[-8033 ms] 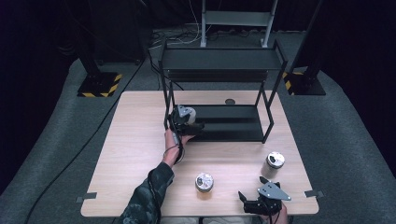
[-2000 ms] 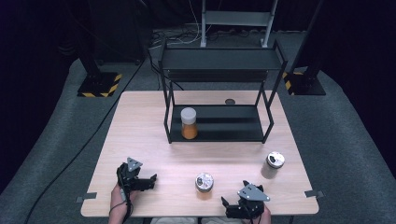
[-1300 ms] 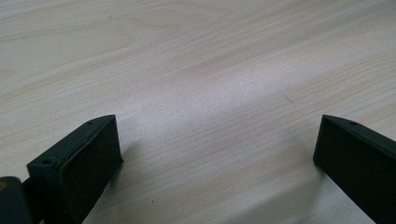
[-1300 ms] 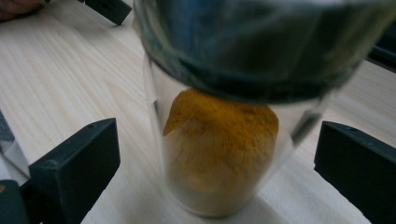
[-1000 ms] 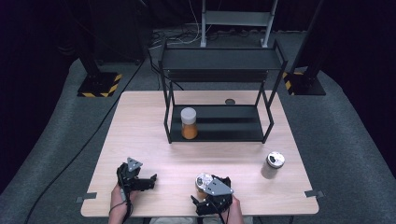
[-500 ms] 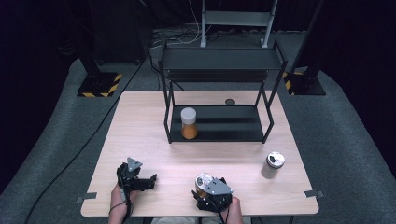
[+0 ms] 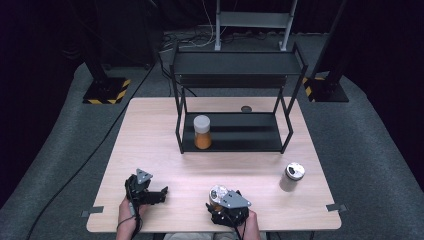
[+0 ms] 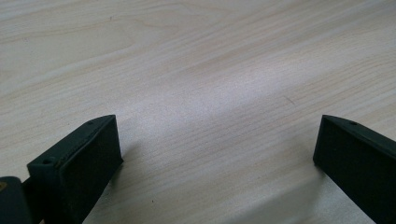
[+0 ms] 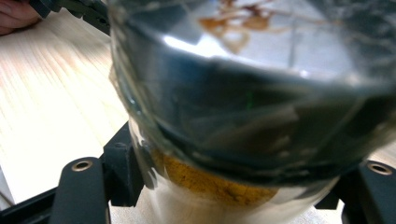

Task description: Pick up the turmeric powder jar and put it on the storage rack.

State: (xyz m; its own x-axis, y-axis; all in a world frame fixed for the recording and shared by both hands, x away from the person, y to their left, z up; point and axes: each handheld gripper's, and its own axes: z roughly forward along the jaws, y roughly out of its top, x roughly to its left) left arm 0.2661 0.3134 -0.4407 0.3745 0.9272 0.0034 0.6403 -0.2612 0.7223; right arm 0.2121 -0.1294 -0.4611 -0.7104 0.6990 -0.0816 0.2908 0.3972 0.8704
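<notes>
The right gripper has just closed its jaws on a round jar with a shiny lid, seemingly holding orange powder. The left gripper, jaws wide and empty, rests on the pale wood-grain table.

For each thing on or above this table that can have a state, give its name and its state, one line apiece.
Left gripper: open, nothing between its fingers, low over the table.
Right gripper: has just been closing, now shut on the spice jar.
Jar in the rack: upright, lid on, on the lower shelf.
Jar at right: upright, capped, untouched.
</notes>
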